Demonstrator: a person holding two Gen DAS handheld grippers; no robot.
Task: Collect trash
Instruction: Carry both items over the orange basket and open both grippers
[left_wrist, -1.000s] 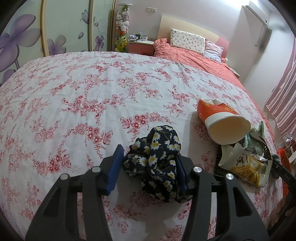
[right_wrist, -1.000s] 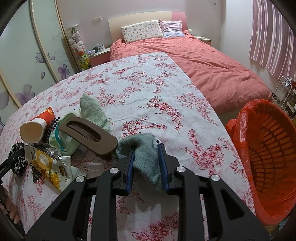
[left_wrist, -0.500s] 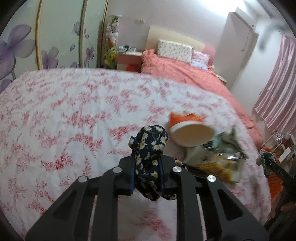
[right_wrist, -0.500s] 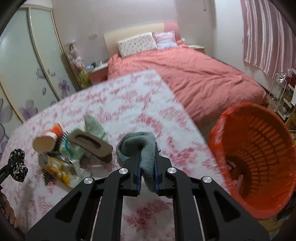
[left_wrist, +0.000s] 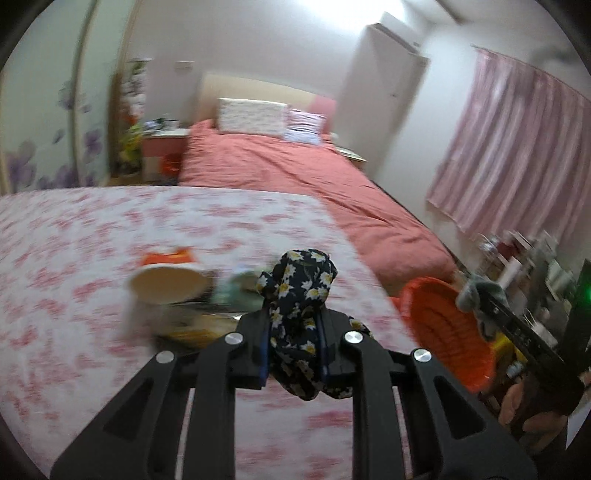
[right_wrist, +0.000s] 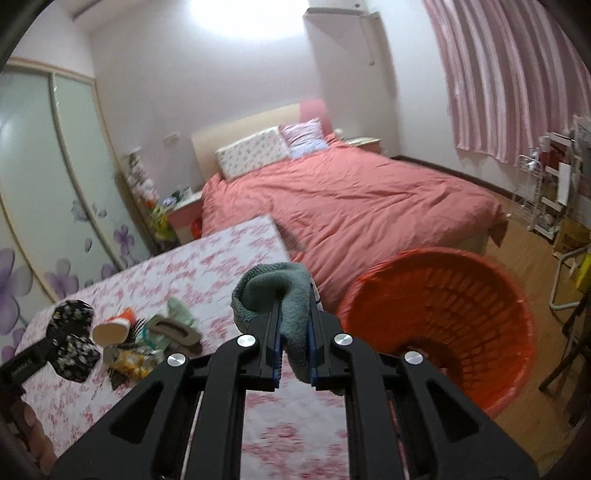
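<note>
Basket (right_wrist: 436, 321) on floor right of table (right_wrist: 184, 280), bed (right_wrist: 351, 199) behind

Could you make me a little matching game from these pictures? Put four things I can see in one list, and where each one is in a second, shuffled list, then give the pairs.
Things:
1. dark daisy-print cloth
2. grey-green terry cloth
3. orange-and-white paper cup
4. round orange plastic basket

Places:
A. lying on its side on the floral sheet
B. clamped in the right gripper
C. standing on the wooden floor beside the bed
D. clamped in the left gripper

Pairs: 1-D, 2-B, 3-A, 4-C
</note>
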